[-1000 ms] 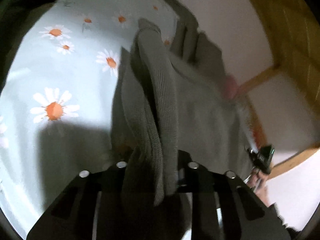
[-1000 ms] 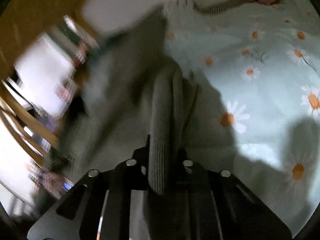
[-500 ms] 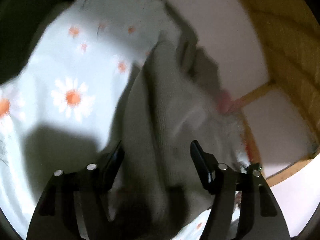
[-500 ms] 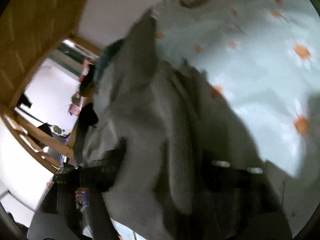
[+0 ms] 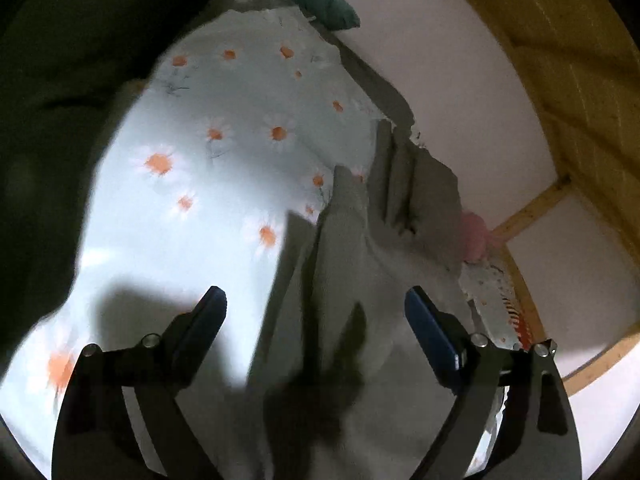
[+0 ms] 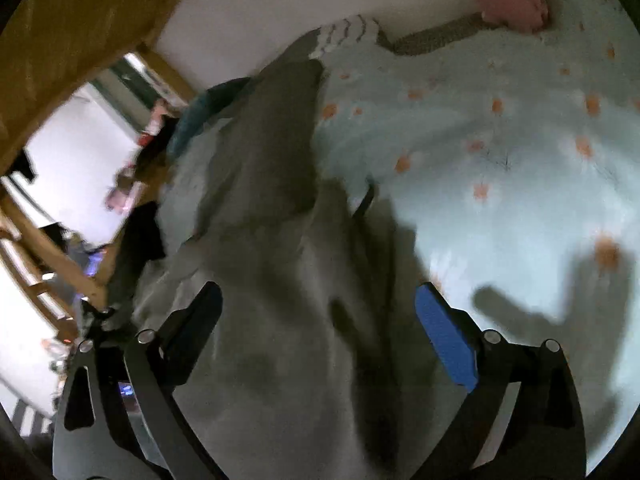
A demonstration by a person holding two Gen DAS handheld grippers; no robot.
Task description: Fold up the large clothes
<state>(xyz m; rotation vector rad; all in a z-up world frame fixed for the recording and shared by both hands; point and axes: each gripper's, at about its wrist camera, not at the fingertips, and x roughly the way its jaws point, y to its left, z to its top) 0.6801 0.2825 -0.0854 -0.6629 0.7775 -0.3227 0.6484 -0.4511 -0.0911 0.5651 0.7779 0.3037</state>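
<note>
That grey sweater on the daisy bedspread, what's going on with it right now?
A person is folding the grey sweater on the daisy bedspread with a handheld gripper in each hand. The left gripper and the right gripper are both opening, jaws spread wide above the knit, and neither is pinching it. The sweater lies loose and rumpled on the bed, not neatly folded yet.

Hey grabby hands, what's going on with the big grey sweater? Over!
Left gripper and right gripper both opening, nothing pinched. Grey sweater lying loose on the daisy sheet. Nothing in the way.
</note>
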